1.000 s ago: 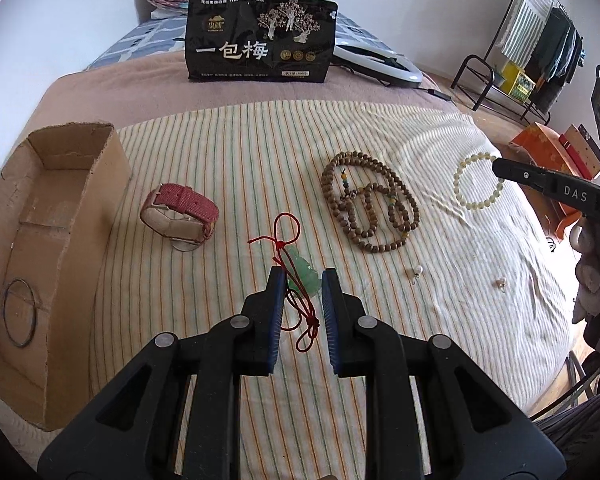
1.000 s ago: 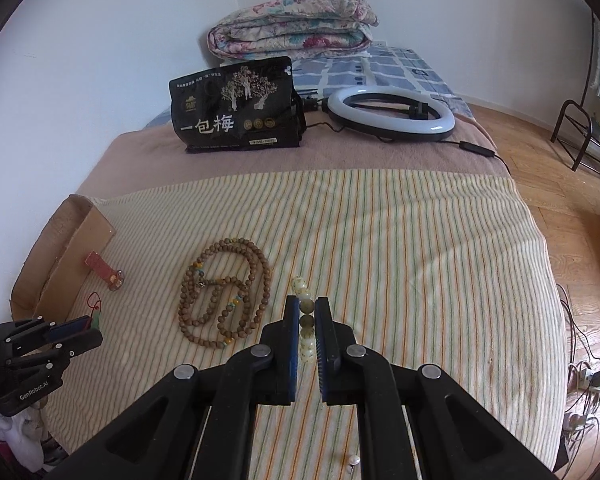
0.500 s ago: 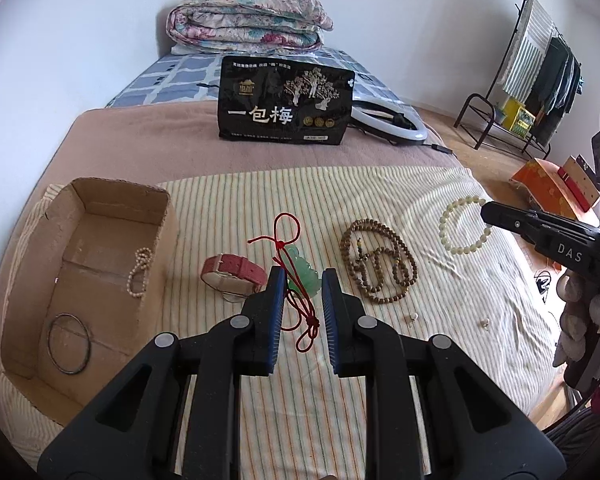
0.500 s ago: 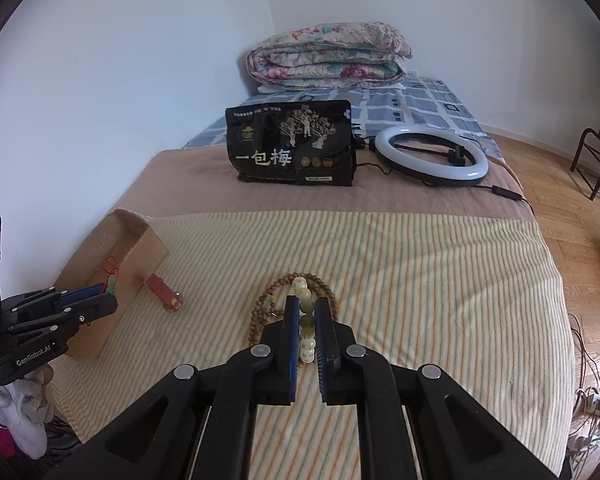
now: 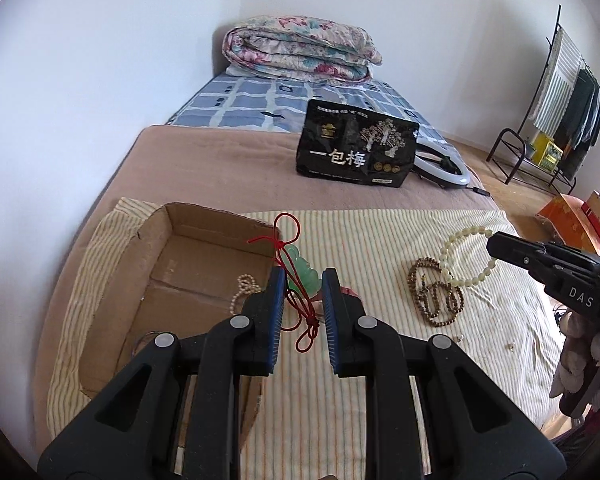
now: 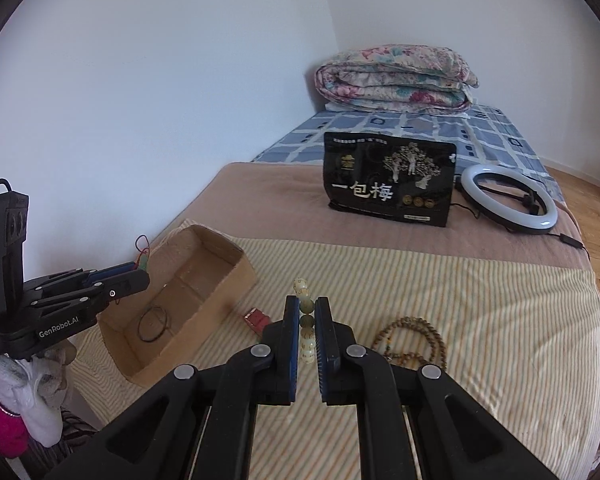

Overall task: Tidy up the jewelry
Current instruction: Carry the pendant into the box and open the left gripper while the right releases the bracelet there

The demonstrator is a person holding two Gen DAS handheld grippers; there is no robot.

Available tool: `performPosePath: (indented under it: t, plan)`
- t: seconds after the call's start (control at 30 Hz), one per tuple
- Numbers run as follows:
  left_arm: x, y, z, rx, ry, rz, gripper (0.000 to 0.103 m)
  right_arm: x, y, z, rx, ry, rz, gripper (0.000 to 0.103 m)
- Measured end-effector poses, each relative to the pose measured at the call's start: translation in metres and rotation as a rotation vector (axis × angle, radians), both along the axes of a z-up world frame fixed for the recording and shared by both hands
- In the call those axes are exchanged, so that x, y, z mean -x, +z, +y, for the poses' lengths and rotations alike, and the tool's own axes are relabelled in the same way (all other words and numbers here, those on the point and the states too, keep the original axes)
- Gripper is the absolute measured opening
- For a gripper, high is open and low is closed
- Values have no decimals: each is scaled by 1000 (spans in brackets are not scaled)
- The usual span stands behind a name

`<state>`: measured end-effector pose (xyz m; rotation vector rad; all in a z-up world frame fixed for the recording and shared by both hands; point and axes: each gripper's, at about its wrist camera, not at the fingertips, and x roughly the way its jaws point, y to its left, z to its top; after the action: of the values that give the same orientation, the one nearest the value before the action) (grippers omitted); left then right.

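Left wrist view: the left tongs (image 5: 303,280) are clamped on a green pendant (image 5: 302,276) whose red cord (image 5: 296,280) loops up above the fingers and trails down between them. The cardboard box (image 5: 140,264) sits at the left edge of the bed, on the striped cloth (image 5: 380,240), and its open top lies just ahead and to the left of these tongs (a pale bead string (image 5: 244,292) and a dark ring already lie inside). The box's long axis runs along that left edge of the bed, away from the camera. Off to the right, the right tongs (image 5: 494,246) hold a pale bead bracelet (image 5: 466,258) in the air above the brown bead necklace (image 5: 436,298), well apart from the box.

Right wrist view: the right tongs (image 6: 307,312) are shut on the pale bead bracelet (image 6: 306,320), its beads stacked in a line between the fingers. The cardboard box (image 6: 204,280) lies ahead and to the left, with a red watch strap (image 6: 257,317) on the cloth between box and tongs. The left tongs (image 6: 140,270) hang right at the box's near-left side with the pendant's cord poking up.

So the left hand is plainly the nearer one; I judge a short move forward and left puts the pendant over the opening, while the bracelet needs a longer carry leftward across the cloth.
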<state>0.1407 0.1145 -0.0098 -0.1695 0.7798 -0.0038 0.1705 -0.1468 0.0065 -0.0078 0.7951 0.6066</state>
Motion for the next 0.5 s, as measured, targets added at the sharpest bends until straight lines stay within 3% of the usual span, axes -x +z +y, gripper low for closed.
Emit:
performPosePath:
  t: [0.5]
  plan:
    - [12,-4,84,16,161,22,18,1,0,90,-11,120,4,5]
